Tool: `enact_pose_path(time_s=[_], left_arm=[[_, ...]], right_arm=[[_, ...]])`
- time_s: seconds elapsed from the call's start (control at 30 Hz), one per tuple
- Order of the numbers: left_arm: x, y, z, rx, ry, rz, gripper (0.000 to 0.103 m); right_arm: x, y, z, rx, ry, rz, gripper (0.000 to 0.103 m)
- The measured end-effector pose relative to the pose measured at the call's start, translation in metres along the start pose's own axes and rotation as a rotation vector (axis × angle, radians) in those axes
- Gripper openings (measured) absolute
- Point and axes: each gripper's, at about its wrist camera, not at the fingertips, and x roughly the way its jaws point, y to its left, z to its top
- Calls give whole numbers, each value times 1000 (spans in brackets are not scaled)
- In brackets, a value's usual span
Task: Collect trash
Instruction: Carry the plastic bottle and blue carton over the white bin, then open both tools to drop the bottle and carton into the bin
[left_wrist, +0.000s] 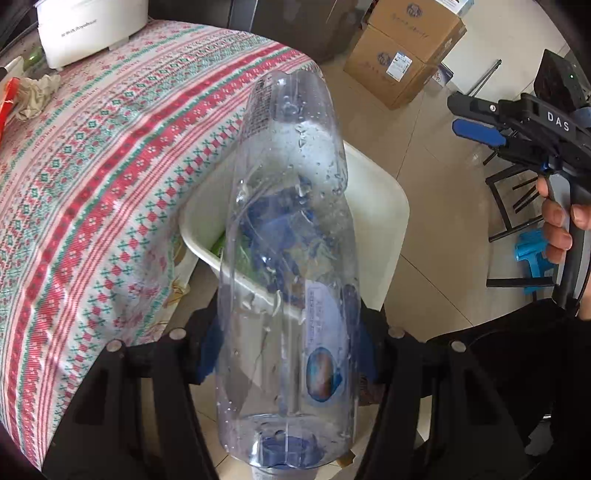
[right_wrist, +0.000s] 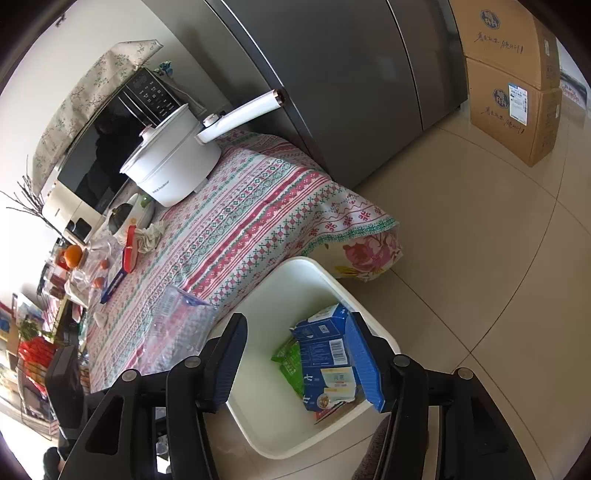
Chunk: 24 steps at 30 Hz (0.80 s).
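Observation:
My left gripper (left_wrist: 288, 343) is shut on a clear empty plastic bottle (left_wrist: 291, 236), held lengthwise over the white trash bin (left_wrist: 384, 206) beside the table. The bottle's end also shows in the right wrist view (right_wrist: 177, 325). My right gripper (right_wrist: 295, 358) is open and empty, above the same bin (right_wrist: 295, 273), which holds a blue carton (right_wrist: 325, 354) and a green wrapper (right_wrist: 288, 362). The right gripper also shows in the left wrist view (left_wrist: 480, 122). A crumpled tissue (left_wrist: 37, 94) and a red wrapper (left_wrist: 7, 99) lie on the patterned tablecloth (left_wrist: 110, 166).
A white electric pot (right_wrist: 173, 162), a microwave (right_wrist: 107, 136), an orange (right_wrist: 72, 254) and clutter stand on the table's far side. A grey fridge (right_wrist: 351, 74) and stacked cardboard boxes (right_wrist: 517, 92) stand on the tiled floor (right_wrist: 480, 258).

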Motion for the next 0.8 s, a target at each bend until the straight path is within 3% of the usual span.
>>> enact_pose_path(time_s=[0.13, 0.23, 0.27, 0.33, 0.5, 0.67, 0.8], left_arm=[[20, -8, 7, -3, 44, -12, 61], [28, -13, 12, 10, 29, -14, 61], [29, -14, 15, 11, 24, -6, 64], [27, -12, 19, -15, -1, -17, 81], [10, 1, 26, -45, -49, 29, 84], [-8, 18, 25, -60, -96, 77, 97], [-17, 25, 28, -93, -122, 106, 101]], right_arm=[[3, -4, 0, 0, 10, -11, 58], [3, -6, -1, -2, 9, -20, 58], [2, -7, 0, -2, 8, -25, 58], [2, -10, 1, 0, 6, -33, 59], [4, -14, 5, 12, 10, -33, 65], [5, -9, 8, 0, 8, -42, 72], [9, -1, 12, -3, 7, -48, 78]])
